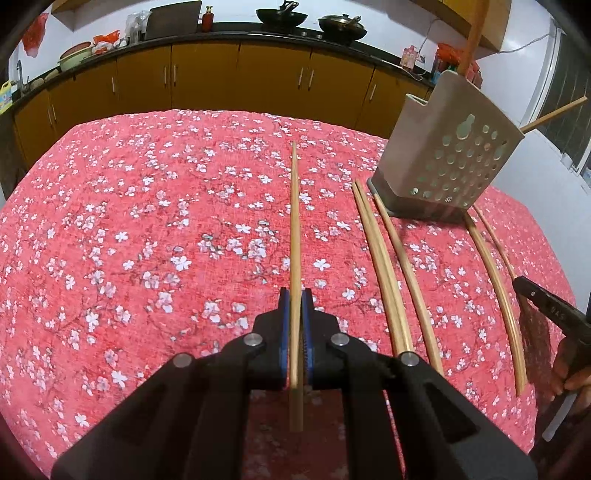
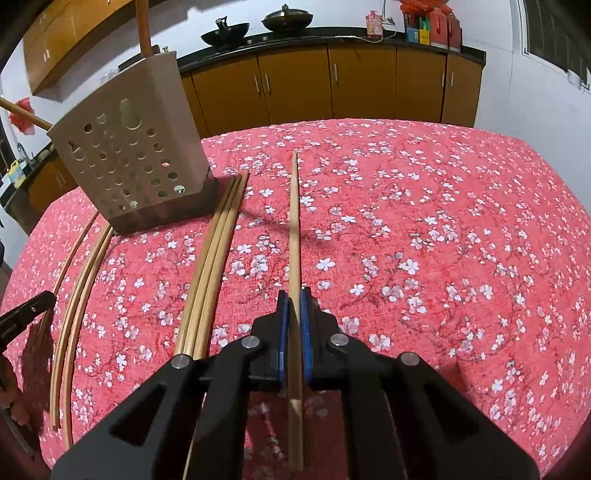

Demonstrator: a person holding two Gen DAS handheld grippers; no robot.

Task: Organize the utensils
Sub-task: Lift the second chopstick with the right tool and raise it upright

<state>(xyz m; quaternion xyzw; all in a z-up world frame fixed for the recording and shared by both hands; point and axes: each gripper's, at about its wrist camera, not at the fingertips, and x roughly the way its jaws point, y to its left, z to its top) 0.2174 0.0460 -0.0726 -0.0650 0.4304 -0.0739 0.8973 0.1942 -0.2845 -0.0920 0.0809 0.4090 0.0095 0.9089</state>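
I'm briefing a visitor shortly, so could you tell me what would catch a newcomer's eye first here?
Each gripper, left and right, pinches one chopstick over the red floral tablecloth. A perforated holder stands at the table's far side, loose chopsticks lying before it.

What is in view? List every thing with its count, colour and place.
Tablecloth: one, red with white blossoms, covering the table.
Utensil holder: one, grey with round holes, standing on the cloth at the far side.
Wooden handle: one, brown, sticking up out of the holder.
Loose chopsticks: at least five, pale wood, lying on the cloth beside the holder.
Cabinets: one row, ochre doors, under a dark counter along the wall.
Woks: two, black, on the counter.
Left-held chopstick: one, pale wood, pointing forward.
Right-held chopstick: one, pale wood, pointing forward.
Left gripper: black with blue pads, clamping its chopstick.
Right gripper: the same, clamping its chopstick.
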